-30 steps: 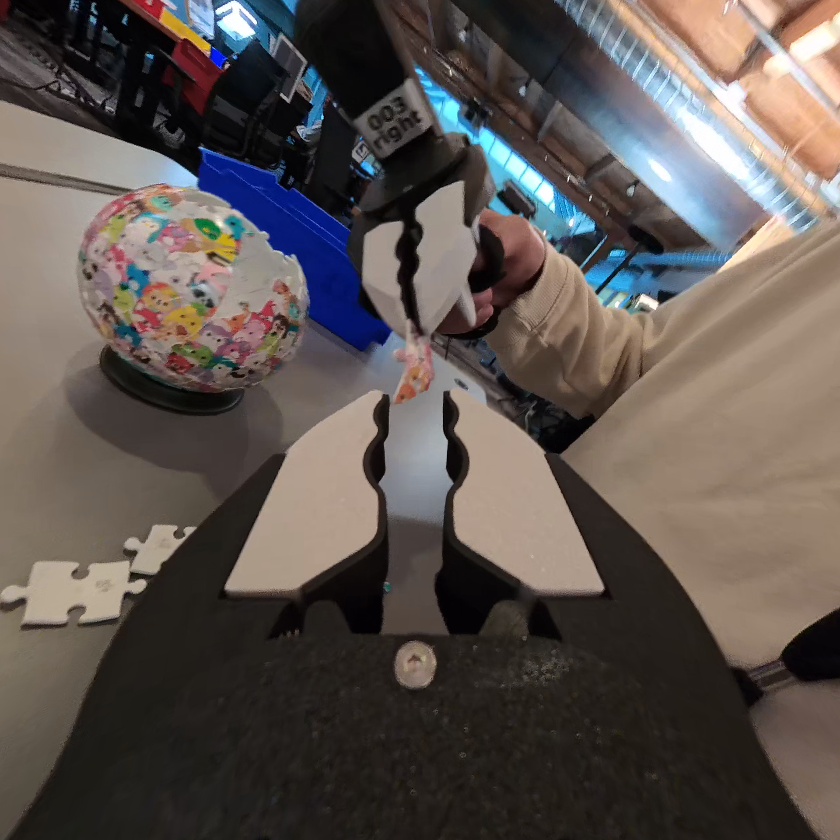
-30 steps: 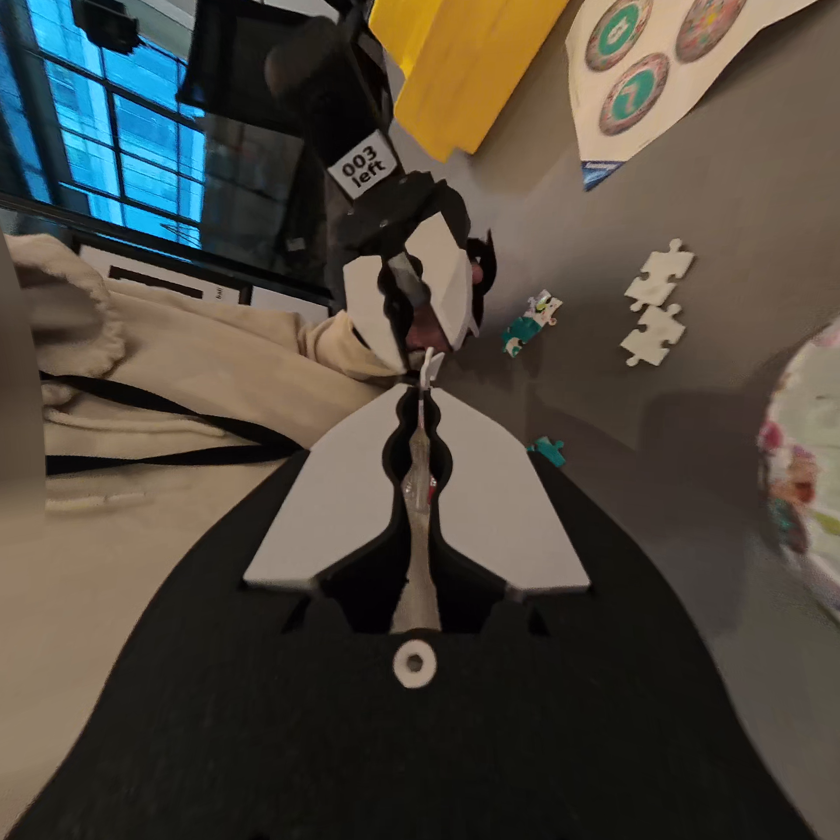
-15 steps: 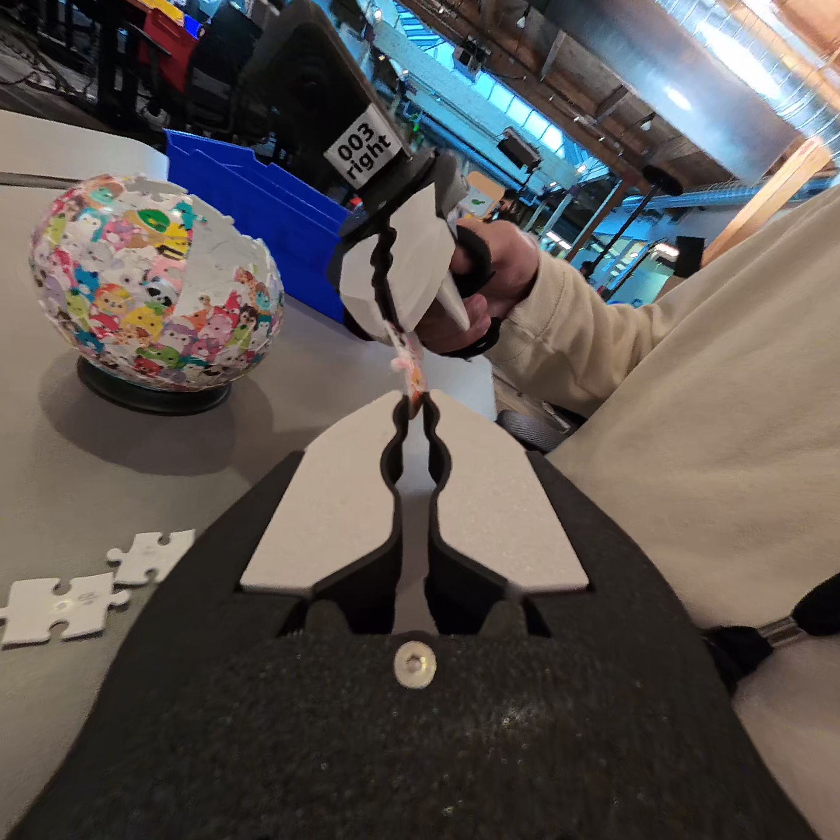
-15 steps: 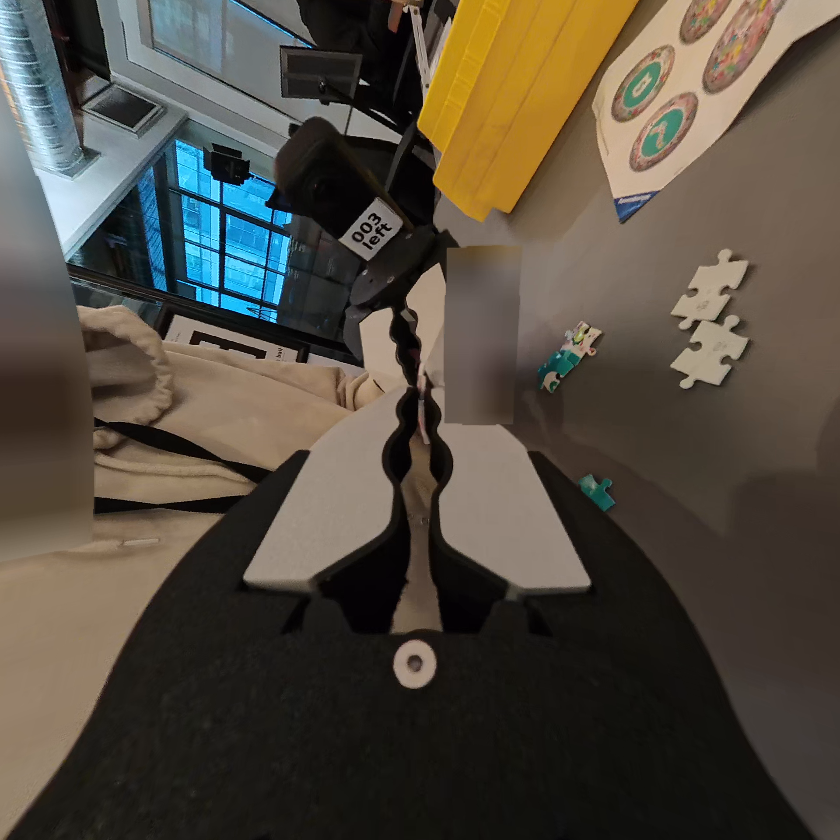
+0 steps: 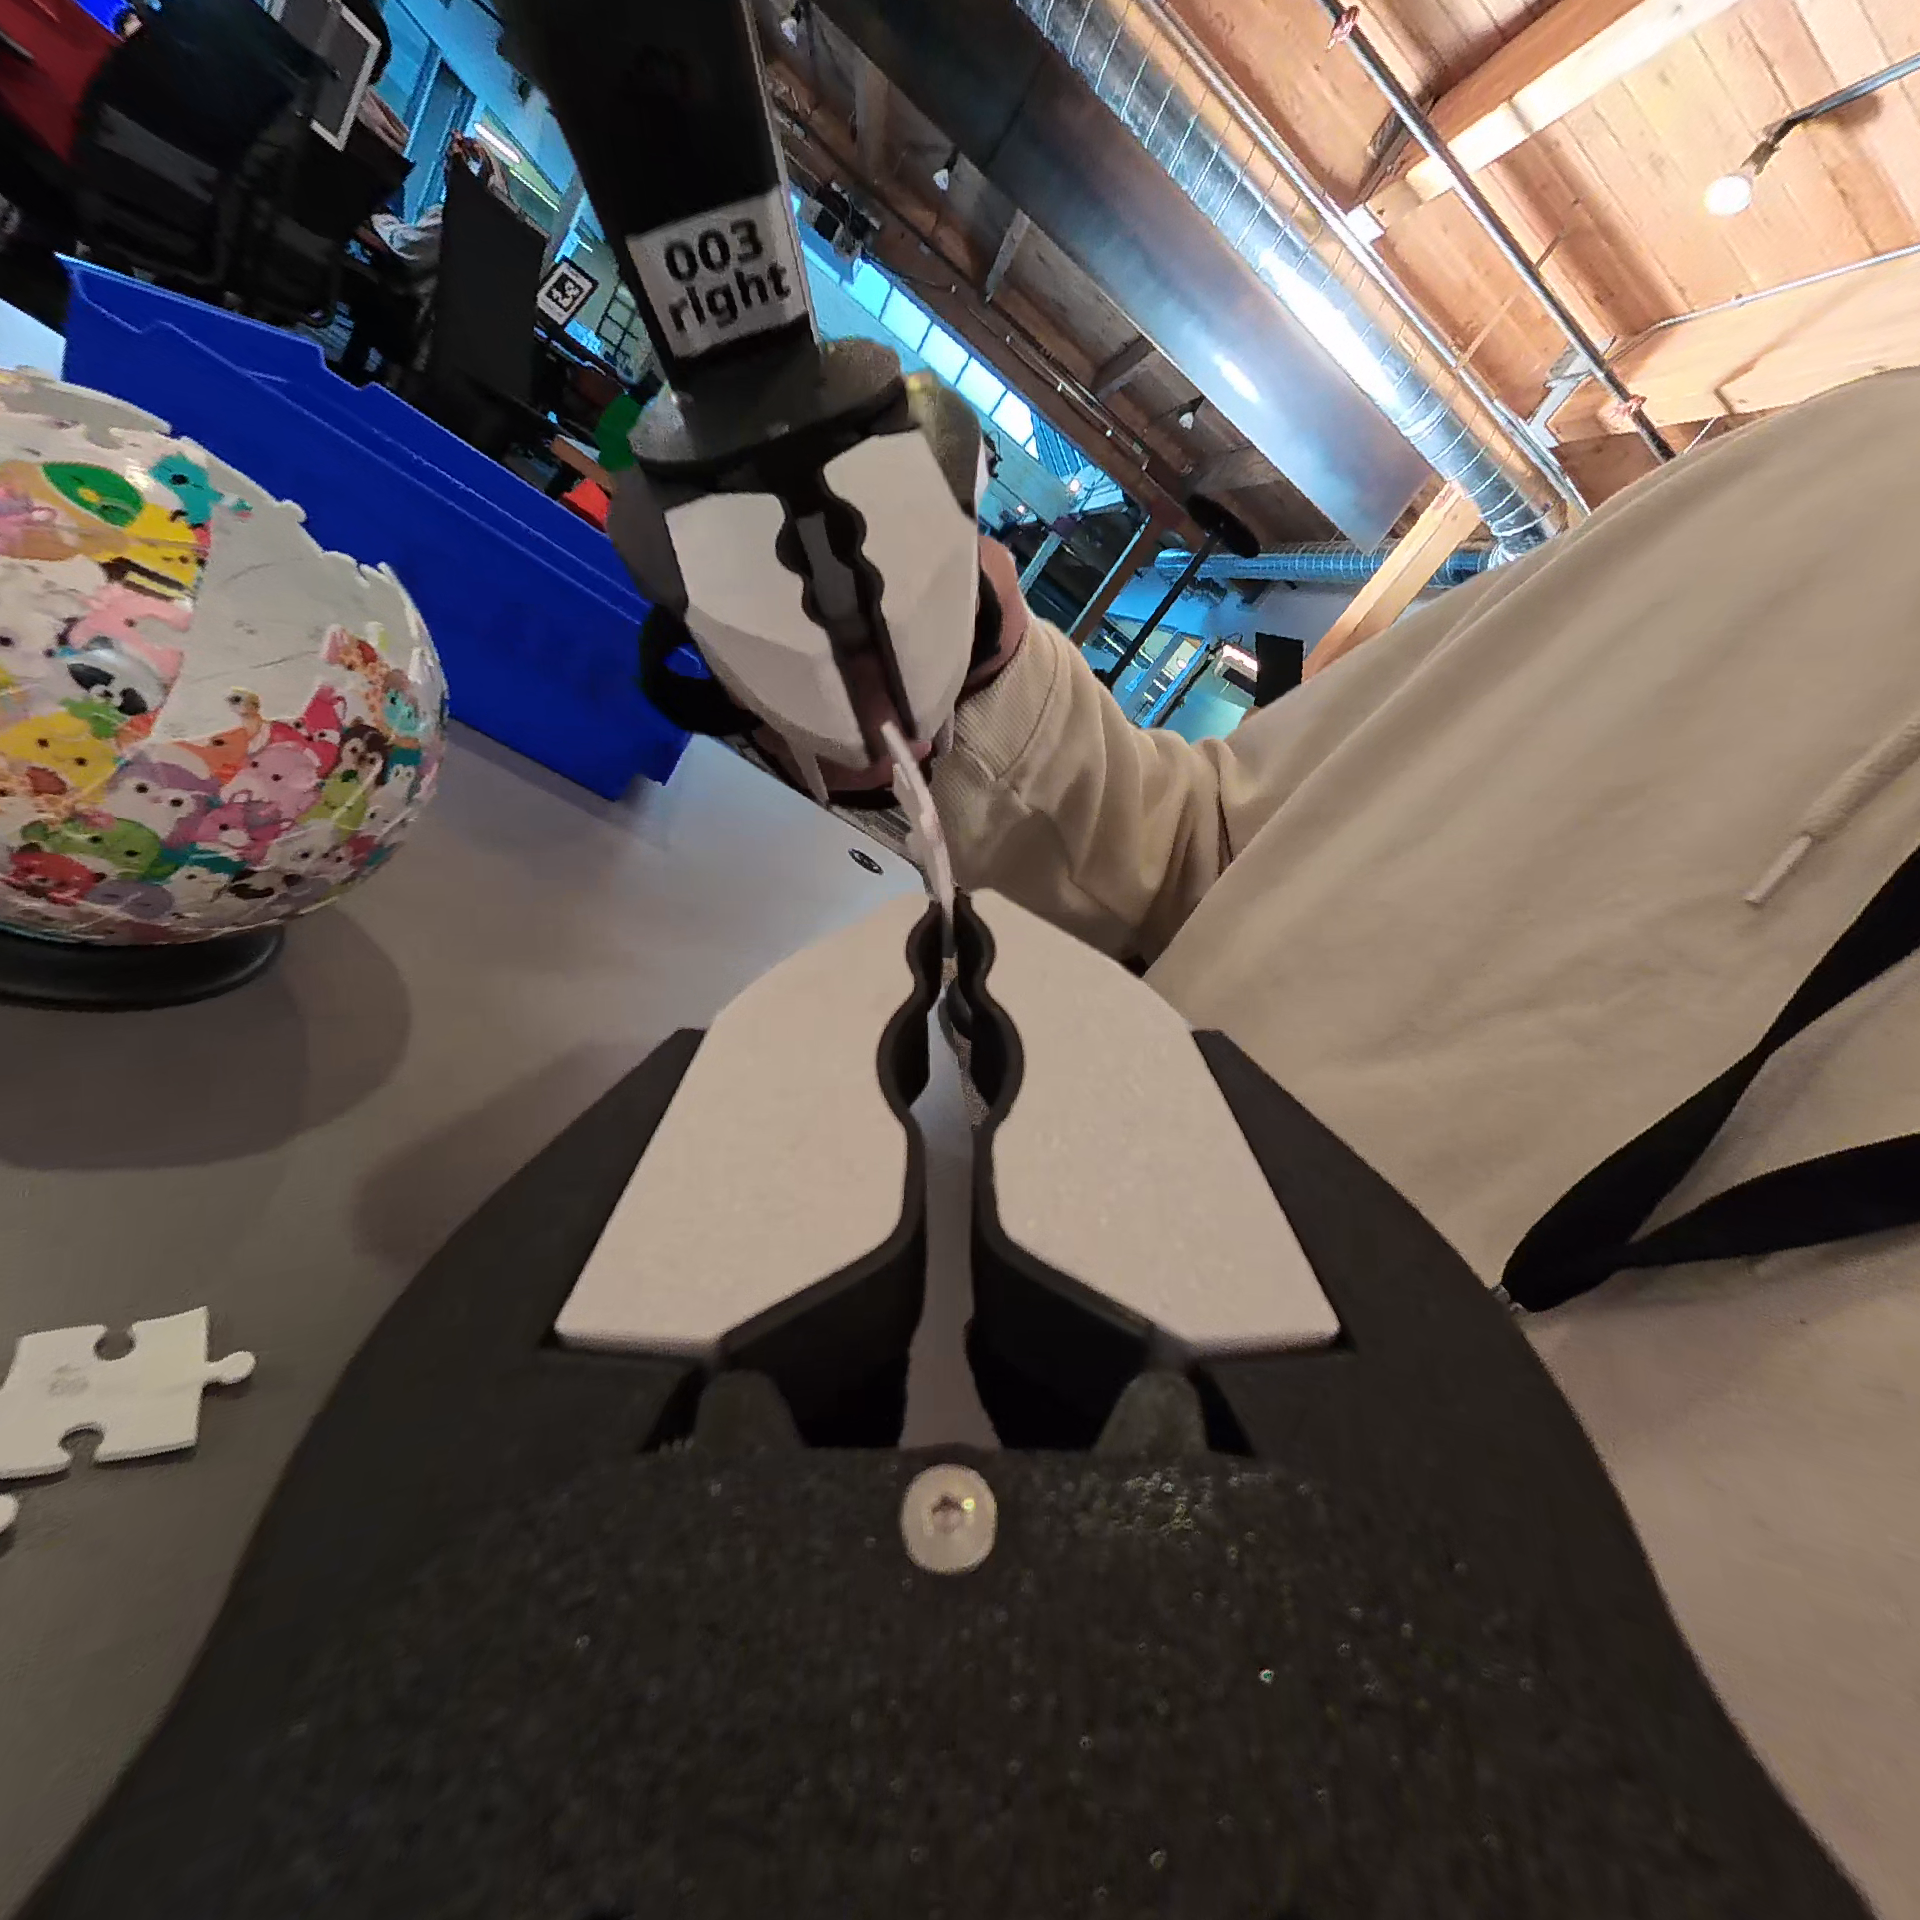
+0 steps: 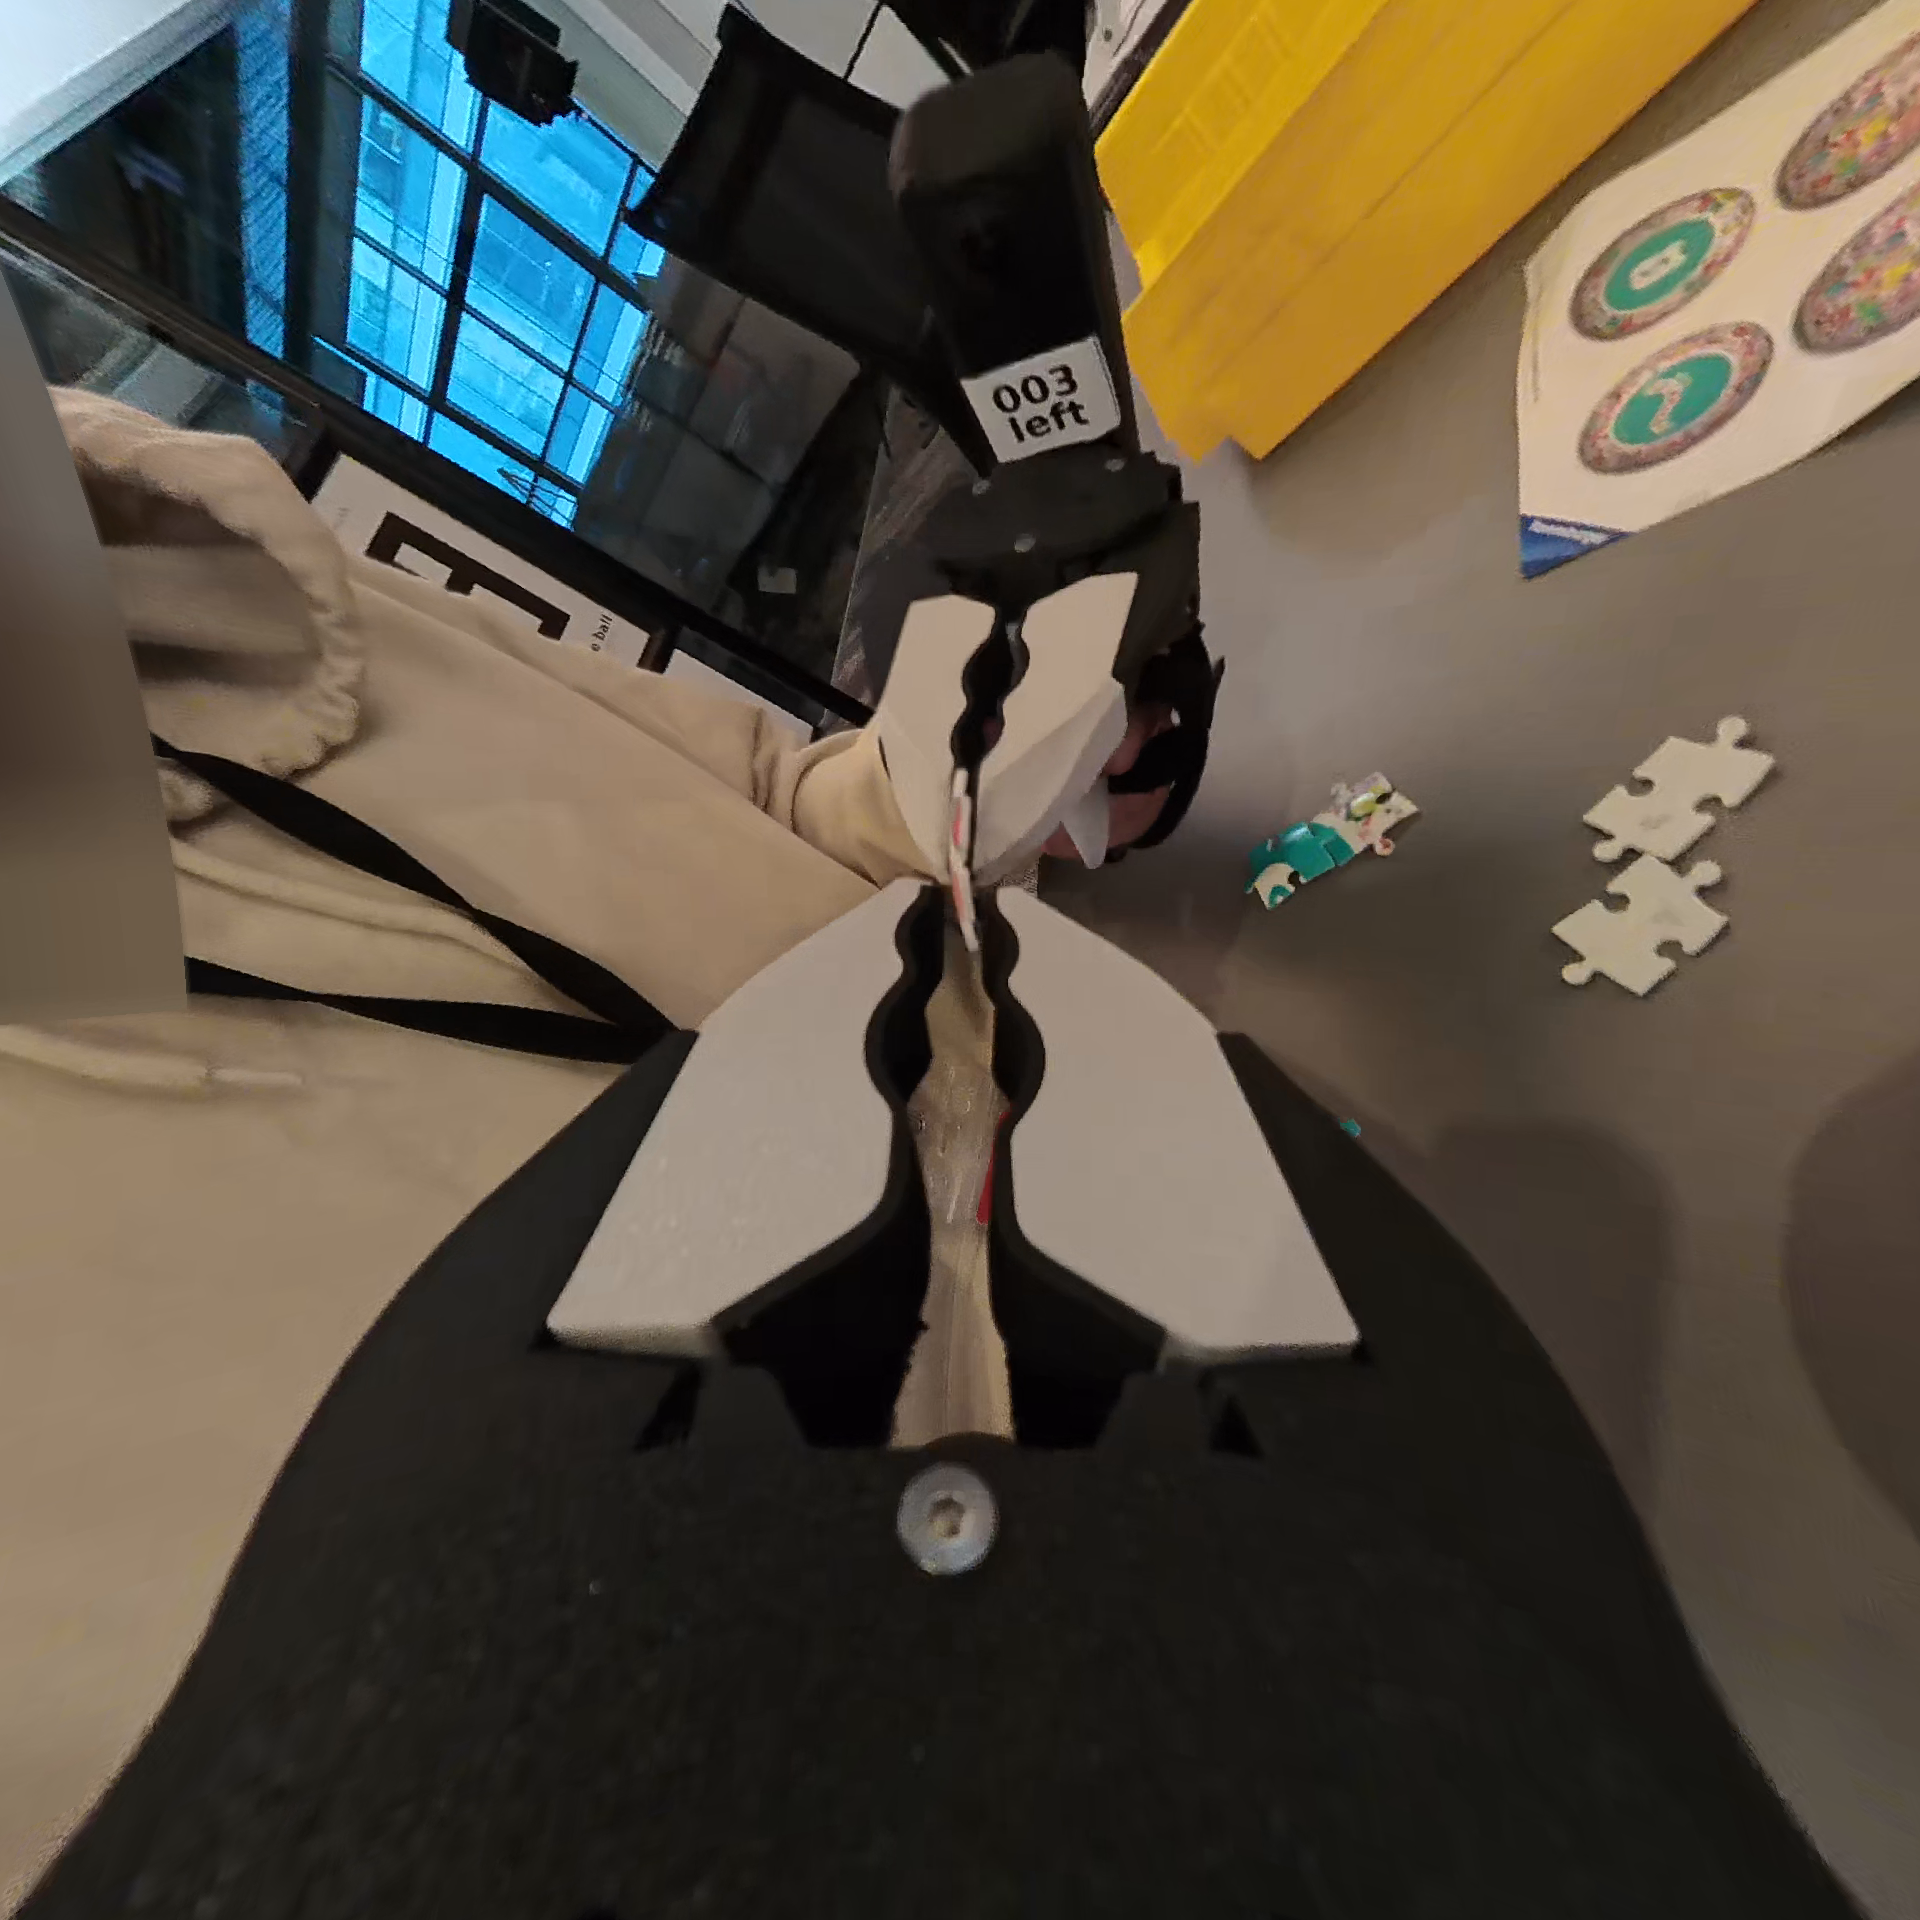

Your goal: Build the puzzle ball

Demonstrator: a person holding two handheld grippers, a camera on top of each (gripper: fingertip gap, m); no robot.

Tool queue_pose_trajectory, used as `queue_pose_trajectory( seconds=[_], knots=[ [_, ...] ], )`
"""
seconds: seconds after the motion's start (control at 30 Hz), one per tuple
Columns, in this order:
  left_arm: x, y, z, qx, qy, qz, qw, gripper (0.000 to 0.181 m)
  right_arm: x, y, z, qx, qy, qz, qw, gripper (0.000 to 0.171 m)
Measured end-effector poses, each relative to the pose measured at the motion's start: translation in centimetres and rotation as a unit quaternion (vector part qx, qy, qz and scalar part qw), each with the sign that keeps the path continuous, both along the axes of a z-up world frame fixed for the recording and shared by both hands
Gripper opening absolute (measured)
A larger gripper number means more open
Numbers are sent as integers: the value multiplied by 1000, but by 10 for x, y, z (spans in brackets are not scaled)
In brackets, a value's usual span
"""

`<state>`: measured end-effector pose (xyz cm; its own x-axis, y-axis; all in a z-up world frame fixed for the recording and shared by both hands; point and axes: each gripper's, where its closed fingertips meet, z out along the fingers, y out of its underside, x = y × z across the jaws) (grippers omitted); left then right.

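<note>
Left wrist view showed both grippers, left (image 5: 951, 925) and right (image 5: 896, 743), clenched on one piece (image 5: 928, 821): thin, light, bendable, best pinched at its edges.

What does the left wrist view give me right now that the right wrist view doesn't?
Only the left wrist view shows the part-built puzzle ball on its dark stand and the blue bin. Only the right wrist view shows the yellow bin, the printed sheet and the teal pieces. Both show the two tools meeting tip to tip at one puzzle piece, and white face-down pieces on the table.
</note>
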<state>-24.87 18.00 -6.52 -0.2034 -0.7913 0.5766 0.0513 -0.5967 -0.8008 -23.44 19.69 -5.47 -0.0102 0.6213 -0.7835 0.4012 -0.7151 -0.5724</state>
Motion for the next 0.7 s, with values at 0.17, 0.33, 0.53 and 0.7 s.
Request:
queue_pose_trajectory(
  seconds=[0.17,0.33,0.53,0.7],
  knots=[
    [2,-3,0,5,2,-4,1000,1,-3,-2,-3,14,-29,27,999,4],
    [3,-4,0,6,4,-7,1000,1,-4,-6,-2,8,-31,40,999,3],
    [1,-4,1,5,-1,-9,1000,1,-3,-8,-3,9,-34,46,998,5],
    [3,-5,0,5,3,-12,1000,1,-4,-9,-4,3,-31,49,998,3]
  ],
)
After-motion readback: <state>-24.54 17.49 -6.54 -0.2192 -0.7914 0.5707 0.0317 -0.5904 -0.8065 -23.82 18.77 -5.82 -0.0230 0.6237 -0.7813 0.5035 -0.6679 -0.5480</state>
